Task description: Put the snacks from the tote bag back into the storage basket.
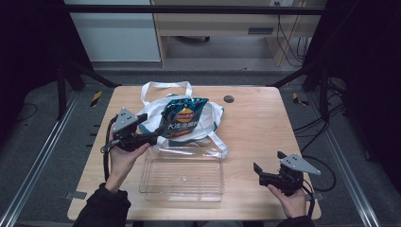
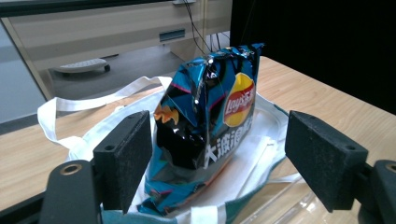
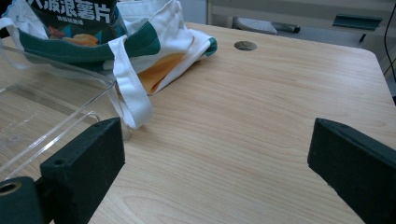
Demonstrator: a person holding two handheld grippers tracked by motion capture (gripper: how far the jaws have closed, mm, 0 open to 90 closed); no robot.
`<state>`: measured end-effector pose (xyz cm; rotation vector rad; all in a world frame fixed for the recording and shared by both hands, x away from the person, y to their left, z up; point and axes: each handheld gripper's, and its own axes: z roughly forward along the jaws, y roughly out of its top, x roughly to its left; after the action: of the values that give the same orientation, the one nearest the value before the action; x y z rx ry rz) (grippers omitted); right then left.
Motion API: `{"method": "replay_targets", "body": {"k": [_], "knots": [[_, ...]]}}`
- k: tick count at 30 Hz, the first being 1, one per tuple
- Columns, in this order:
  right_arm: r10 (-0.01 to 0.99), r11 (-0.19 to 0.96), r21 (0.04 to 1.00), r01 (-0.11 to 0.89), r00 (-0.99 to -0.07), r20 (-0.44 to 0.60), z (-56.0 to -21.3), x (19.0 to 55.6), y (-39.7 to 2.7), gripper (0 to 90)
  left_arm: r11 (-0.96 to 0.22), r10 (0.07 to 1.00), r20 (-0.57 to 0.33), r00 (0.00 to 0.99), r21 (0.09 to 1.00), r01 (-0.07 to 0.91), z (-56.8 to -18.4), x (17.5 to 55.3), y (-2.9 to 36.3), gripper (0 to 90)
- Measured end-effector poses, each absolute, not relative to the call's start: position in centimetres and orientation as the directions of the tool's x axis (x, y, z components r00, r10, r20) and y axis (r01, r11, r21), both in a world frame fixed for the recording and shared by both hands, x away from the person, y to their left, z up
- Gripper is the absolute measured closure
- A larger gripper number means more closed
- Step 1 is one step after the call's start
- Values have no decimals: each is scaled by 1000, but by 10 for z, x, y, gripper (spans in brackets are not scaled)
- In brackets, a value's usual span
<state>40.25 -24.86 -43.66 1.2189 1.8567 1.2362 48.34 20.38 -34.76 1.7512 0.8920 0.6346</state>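
Note:
A blue Lay's chips bag stands upright in the mouth of a white tote bag with green trim, at the middle of the table. My left gripper is open at the chips bag's left side, its jaws on either side of the lower part of the bag without pressing it. My right gripper is open over bare table at the front right, with nothing between its jaws. The right gripper view shows the tote bag and the chips bag's lower edge at the top left.
An empty clear plastic container lies just in front of the tote bag. One bag strap hangs over its corner. A round cable grommet sits near the table's far edge. Black frame bars surround the table.

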Motion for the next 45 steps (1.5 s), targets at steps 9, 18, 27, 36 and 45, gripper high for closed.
{"method": "replay_targets", "body": {"k": [9, 18, 27, 36, 45], "knots": [[913, 150, 919, 364, -407, 12, -437, 403, -248, 42, -201, 821, 12, 570, 942, 270, -343, 497, 199, 235], [913, 147, 919, 366, -407, 15, -437, 403, -248, 42, -189, 824, 4, 567, 945, 268, -346, 508, 195, 260], [912, 146, 919, 367, -409, 18, -437, 403, -248, 42, -175, 832, -18, 555, 940, 293, -354, 520, 189, 301], [912, 146, 918, 369, -409, 20, -437, 403, -249, 42, -187, 837, -7, 546, 936, 299, -360, 527, 186, 335], [913, 146, 918, 368, -408, 18, -437, 403, -249, 42, -208, 833, -2, 553, 925, 317, -368, 536, 180, 375]]}}
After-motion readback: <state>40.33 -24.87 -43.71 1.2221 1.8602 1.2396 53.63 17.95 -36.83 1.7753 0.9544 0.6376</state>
